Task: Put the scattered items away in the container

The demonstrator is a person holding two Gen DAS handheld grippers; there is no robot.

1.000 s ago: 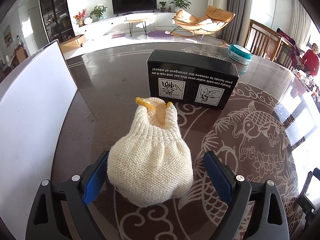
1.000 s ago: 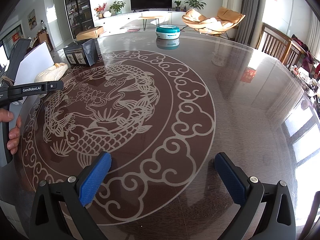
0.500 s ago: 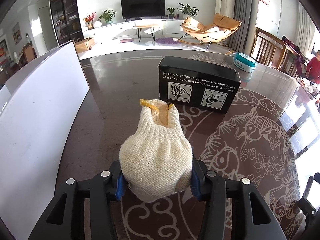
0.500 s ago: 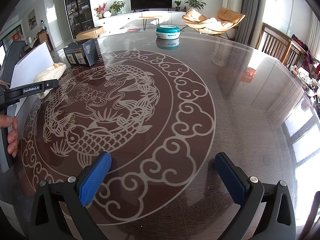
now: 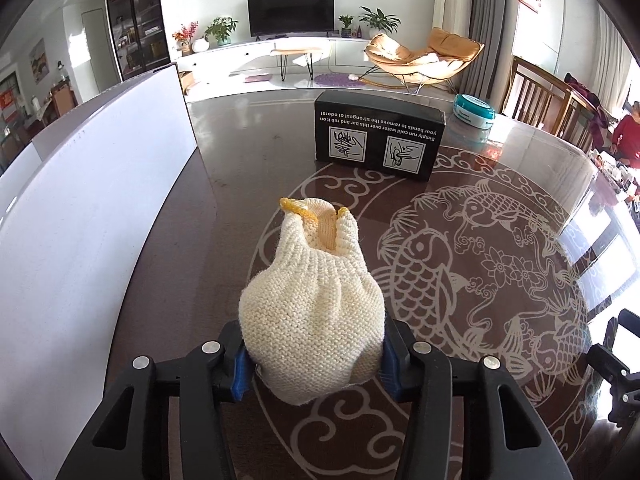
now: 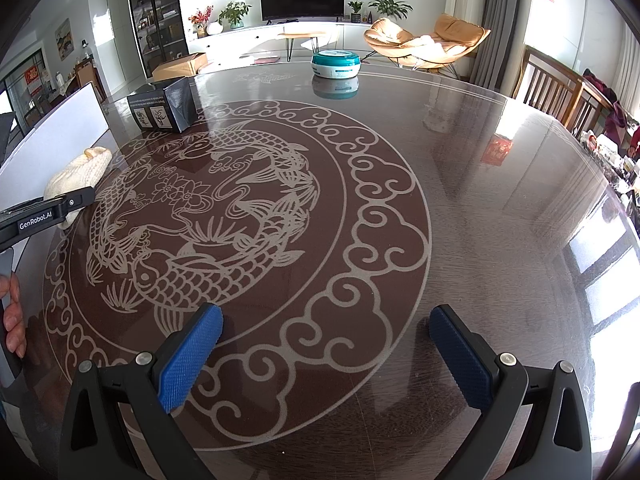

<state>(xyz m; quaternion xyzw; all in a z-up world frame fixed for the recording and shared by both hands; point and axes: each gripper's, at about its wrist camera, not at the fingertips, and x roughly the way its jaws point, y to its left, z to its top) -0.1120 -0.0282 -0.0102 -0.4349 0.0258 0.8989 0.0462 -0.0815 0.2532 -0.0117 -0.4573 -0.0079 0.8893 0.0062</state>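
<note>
A cream knitted pouch with a yellow rim (image 5: 312, 312) sits between the blue pads of my left gripper (image 5: 314, 360), which is shut on its rounded end; the pads press into the wool. The right wrist view shows the same pouch (image 6: 80, 172) at the far left, beside the white container (image 6: 60, 128). That container's tall white wall (image 5: 80, 220) runs just left of the pouch. My right gripper (image 6: 324, 344) hangs open over the bare table, with nothing between its fingers.
A black printed box (image 5: 378, 136) stands on the dark fish-patterned table (image 6: 480, 200) beyond the pouch. A teal round tin (image 6: 336, 64) sits at the far edge. A hand (image 6: 12, 308) grips the left tool. Wooden chairs line the right side.
The left jaws went from wide apart to pressed on the knitted pouch. Gripper and pouch then shifted a little toward the white container. The right gripper stayed put.
</note>
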